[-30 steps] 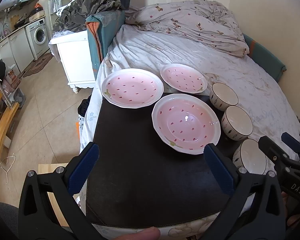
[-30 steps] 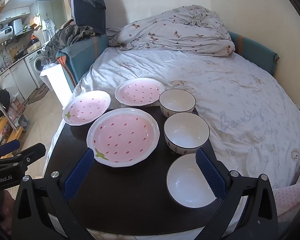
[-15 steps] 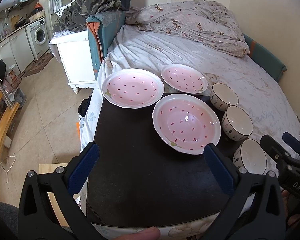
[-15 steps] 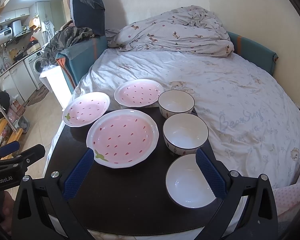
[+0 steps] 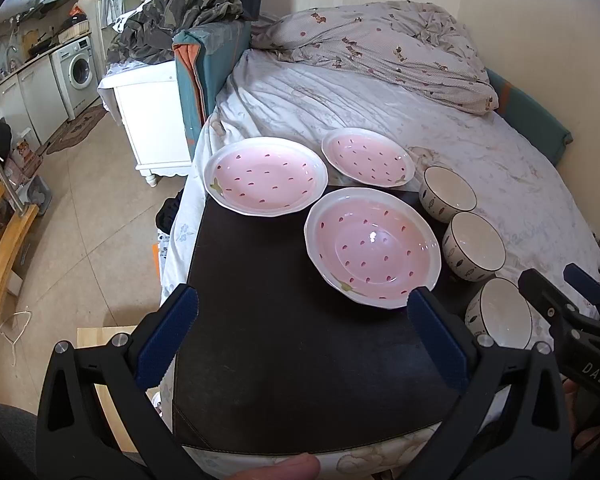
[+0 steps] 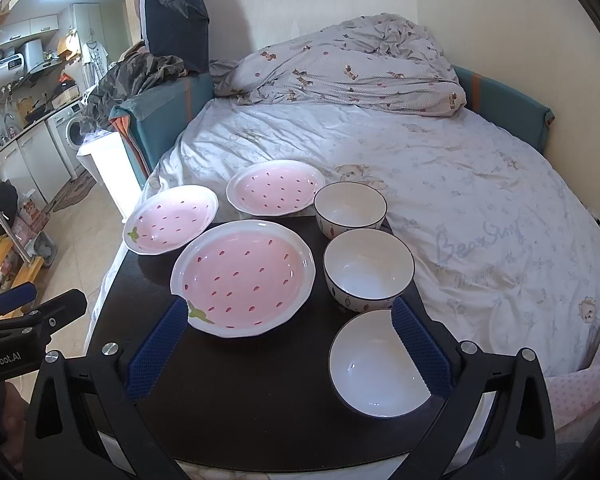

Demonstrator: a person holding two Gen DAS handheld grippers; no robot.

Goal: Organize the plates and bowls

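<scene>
Pink plates with red seed marks and white bowls sit on a black worktop (image 6: 260,392) that lies on the bed (image 6: 440,168). Far left in the right wrist view, the left tool (image 5: 302,328) shows the lettering "GenRobot.AI" on its black body; its blue-padded fingers stand wide apart and hold nothing, hovering over the bare near part of the worktop. Ahead of it on the left lies one plate (image 5: 265,176), its far edge hanging past the worktop onto the sheet. Behind and to the right sits a smaller plate (image 5: 367,157), mostly on the bed. The deepest, nearest plate (image 5: 372,246) lies just ahead of both tools, close to the left tool's right finger. Right of the plates, three bowls run in a line: far bowl (image 6: 350,210), middle bowl (image 6: 368,268), near bowl (image 6: 380,364). The right tool (image 6: 288,338), also spread wide and empty, has its right finger overlapping the near bowl's rim. In the left wrist view its body reads "DAS", cut off at the frame edge. Faint script on the bedsheet seems to read "Bear Sun"; I cannot make out the rest.
</scene>
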